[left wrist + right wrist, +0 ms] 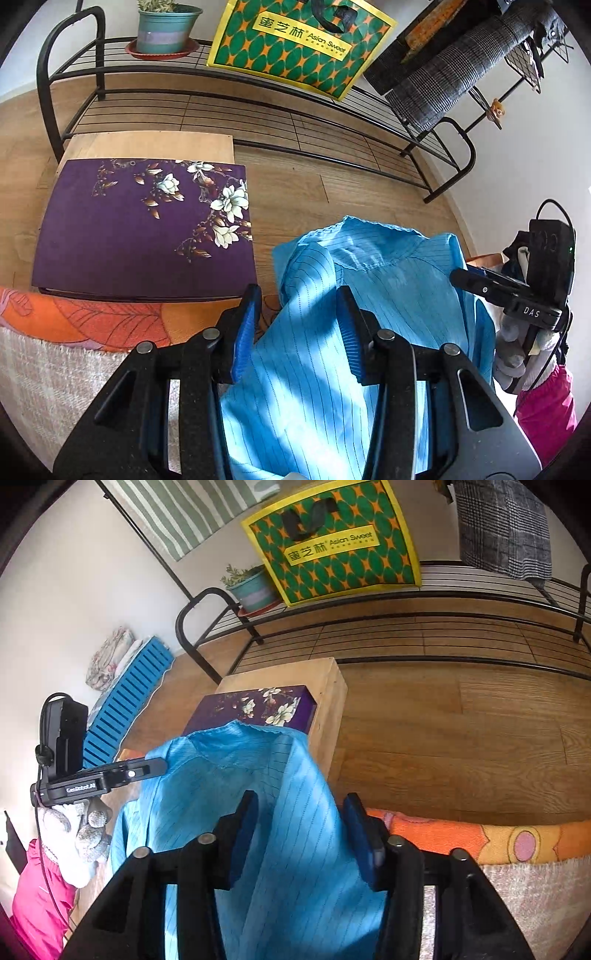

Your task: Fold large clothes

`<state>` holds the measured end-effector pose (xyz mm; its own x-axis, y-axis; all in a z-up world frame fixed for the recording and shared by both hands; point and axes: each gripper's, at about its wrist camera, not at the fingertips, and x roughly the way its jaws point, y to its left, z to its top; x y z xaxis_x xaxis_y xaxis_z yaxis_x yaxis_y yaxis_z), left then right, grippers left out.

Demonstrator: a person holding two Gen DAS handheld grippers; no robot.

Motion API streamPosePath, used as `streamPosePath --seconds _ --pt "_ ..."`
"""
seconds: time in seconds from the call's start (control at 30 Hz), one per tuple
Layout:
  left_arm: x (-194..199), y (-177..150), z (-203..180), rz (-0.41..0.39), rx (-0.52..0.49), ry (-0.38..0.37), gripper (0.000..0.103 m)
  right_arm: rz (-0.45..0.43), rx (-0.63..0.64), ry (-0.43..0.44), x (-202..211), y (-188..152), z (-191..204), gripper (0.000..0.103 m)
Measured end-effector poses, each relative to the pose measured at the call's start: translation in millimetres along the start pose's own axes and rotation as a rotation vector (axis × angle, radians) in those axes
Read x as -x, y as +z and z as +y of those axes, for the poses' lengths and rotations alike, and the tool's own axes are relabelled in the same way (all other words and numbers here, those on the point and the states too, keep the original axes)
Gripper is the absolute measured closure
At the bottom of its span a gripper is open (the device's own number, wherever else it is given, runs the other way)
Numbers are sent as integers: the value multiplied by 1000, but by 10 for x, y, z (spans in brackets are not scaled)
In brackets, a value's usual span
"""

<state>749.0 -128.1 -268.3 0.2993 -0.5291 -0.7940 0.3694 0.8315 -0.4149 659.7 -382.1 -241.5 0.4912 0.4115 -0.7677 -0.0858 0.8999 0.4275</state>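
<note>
A light blue pinstriped garment (369, 295) with a collar hangs bunched between both grippers, lifted above the floor. My left gripper (299, 317) has its blue-padded jaws apart with the cloth running between them. My right gripper (301, 830) also has its jaws apart with the same garment (258, 775) draped between and over them. In the left wrist view the right gripper (480, 286) shows at the garment's right edge. In the right wrist view the left gripper (140, 770) shows at its left edge. Whether the cloth is pinched deeper in is hidden.
A purple floral box (147, 229) sits on a wooden box (325, 686) on the wood floor. A black metal rack (258, 110) holds a potted plant (166, 26) and a green-yellow bag (306, 40). An orange and grey blanket (498, 849) lies below. A blue crate (125, 701) stands left.
</note>
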Motion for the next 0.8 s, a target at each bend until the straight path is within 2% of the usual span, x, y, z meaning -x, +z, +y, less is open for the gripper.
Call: streamPosePath --seconds 0.03,0.13,0.27,0.53,0.8 --pt "-18 2 -29 0 -17 8 83 0 14 -9 -10 -2 33 68" --pt "5 -8 -97 -34 -30 13 97 -17 69 -31 0 -20 140 84" --pt "115 -35 -197 -74 -53 20 101 -41 97 -45 84 -40 229 99" --pt "556 -188 -473 -144 -92 25 103 -103 137 -52 520 -93 515 103" --pt "1300 -490 -816 -205 -126 30 103 -149 168 -45 1224 -347 942 103"
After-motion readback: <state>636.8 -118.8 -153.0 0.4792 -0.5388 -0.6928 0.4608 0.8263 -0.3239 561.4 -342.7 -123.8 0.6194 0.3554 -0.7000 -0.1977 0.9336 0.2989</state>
